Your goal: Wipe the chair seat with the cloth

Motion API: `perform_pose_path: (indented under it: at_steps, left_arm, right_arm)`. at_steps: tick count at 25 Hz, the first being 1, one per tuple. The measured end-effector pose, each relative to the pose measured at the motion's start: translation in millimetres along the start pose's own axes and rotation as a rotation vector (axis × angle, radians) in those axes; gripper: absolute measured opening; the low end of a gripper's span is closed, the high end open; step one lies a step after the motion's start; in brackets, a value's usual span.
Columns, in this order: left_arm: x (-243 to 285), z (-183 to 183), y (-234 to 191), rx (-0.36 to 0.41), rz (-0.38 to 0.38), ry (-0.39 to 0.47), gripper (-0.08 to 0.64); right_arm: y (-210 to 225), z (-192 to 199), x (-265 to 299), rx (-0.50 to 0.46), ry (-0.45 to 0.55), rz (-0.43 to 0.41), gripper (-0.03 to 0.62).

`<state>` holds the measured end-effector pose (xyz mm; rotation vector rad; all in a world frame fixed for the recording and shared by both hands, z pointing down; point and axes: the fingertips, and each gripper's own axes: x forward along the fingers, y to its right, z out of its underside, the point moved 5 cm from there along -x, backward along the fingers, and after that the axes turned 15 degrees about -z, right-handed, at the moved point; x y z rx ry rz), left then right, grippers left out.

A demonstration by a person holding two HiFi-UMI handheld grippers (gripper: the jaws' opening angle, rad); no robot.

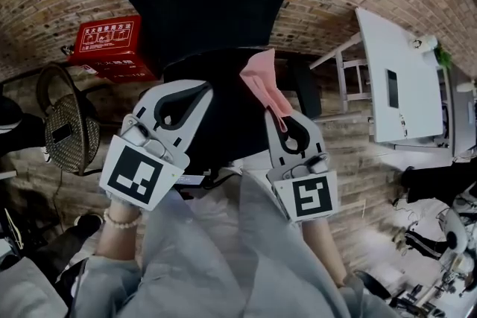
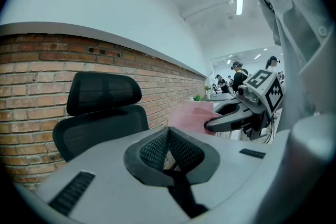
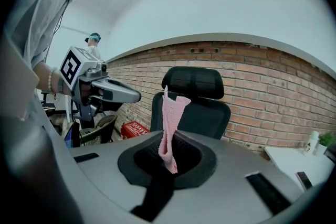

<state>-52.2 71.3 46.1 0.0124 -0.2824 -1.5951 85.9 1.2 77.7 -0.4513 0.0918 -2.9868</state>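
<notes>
Cloth: pink knitted cloth (image 3: 171, 113); judged light, limp and grippy by its weave.
Hold point: best pinched at one end, leaving the rest free for wiping.
Cloth location: in the air, short of the black mesh office chair (image 3: 191, 107); clear of the seat.
Right tongs (image 3: 168, 147): clamped on the cloth's lower end.
Left tongs (image 2: 168, 134): pressed together, nothing between.
Containers: red printed box (image 1: 108, 45) on the floor beside the chair; contents not visible.

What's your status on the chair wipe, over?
Right gripper shut on pink cloth, cloth sticking up from jaws. Left gripper shut, empty. Chair ahead, cloth not on seat. Path looks clear.
</notes>
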Motion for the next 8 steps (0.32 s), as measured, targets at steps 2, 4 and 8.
perform_pose_path:
  at_steps: [2, 4, 8]
  left_arm:
    - [-1.0, 0.1, 0.9, 0.000, 0.000, -0.001, 0.018]
    - [-2.0, 1.3, 1.5, -0.005, -0.003, -0.005, 0.018]
    - [-3.1, 3.2, 1.8, -0.008, -0.008, -0.012, 0.018]
  right_arm:
    - [-1.3, 0.8, -0.8, -0.002, -0.005, -0.002, 0.053]
    - [-2.9, 1.6, -2.0, 0.000, -0.010, -0.005, 0.052]
    - [-5.8, 3.7, -4.5, 0.002, -0.021, -0.010, 0.052]
